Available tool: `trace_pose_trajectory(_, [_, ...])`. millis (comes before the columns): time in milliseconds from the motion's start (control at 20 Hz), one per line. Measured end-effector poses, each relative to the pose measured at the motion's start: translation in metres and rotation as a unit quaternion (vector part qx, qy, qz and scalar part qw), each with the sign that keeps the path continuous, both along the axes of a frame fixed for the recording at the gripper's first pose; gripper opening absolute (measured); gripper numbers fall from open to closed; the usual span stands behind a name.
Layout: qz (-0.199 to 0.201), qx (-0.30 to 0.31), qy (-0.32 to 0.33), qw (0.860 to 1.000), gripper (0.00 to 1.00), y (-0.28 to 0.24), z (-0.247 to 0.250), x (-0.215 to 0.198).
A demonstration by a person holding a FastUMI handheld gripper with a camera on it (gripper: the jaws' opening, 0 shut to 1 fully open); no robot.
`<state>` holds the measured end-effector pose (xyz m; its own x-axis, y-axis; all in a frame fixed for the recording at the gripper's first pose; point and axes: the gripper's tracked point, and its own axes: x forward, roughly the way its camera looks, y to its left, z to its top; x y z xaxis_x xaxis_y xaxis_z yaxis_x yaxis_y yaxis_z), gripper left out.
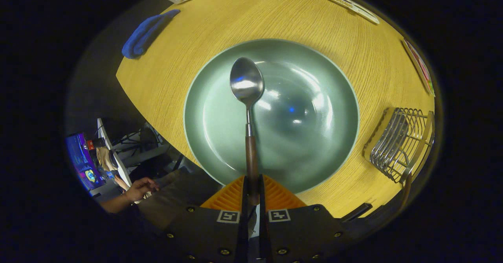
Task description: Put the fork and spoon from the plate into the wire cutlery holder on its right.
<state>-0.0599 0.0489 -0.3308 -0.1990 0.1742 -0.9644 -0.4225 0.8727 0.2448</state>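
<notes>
Gripper: the hand-held gripper has both fingers pressed onto the wooden handle of the spoon; the jaws stand nearly together with only the handle between them

Spoon: the spoon sticks straight ahead from the fingers, metal bowl at the far end, brown handle at the near end; it sits over the middle of the plate; whether it touches the plate or is lifted off it I cannot tell

Plate: a round pale-green plate lies on the table just ahead of the fingers; glossy, with light glare on its well

Cutlery holder: the wire cutlery holder stands on the table to the right of the plate, near it but apart; a brown handle juts from its near end

Table: a light wooden table with a rounded edge

Cloth: a blue cloth lies crumpled near the table's far-left edge, well apart from the plate

Beyond the plate: flat pale items at the far edge, too small to tell

Person: a hand and forearm show below the table's left edge
</notes>
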Motion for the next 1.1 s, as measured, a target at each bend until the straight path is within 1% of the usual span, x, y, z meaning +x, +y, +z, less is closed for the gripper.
trace_pose_trajectory(50, [0.008, 0.001, -0.004, 1.000, 0.12, -0.002, -0.001, 0.001])
trace_pose_trajectory(100, [0.005, 0.004, -0.013, 1.000, 0.12, -0.004, -0.002, 0.006])
trace_pose_trajectory(150, [0.013, 0.002, -0.010, 1.000, 0.03, -0.003, -0.003, 0.003])
trace_pose_trajectory(250, [0.013, 0.008, -0.009, 1.000, 0.03, -0.002, 0.001, 0.003])
trace_pose_trajectory(350, [0.023, 0.007, -0.007, 1.000, 0.02, -0.007, 0.006, 0.004])
trace_pose_trajectory(550, [0.066, 0.000, 0.004, 0.998, 0.03, -0.028, 0.027, 0.000])
trace_pose_trajectory(750, [0.064, 0.010, 0.024, 0.998, 0.03, -0.044, 0.054, -0.002])
trace_pose_trajectory(900, [0.047, 0.015, 0.041, 0.998, 0.02, -0.061, 0.071, 0.001])
trace_pose_trajectory(1100, [0.057, -0.012, 0.046, 0.997, 0.02, -0.105, 0.102, 0.001])
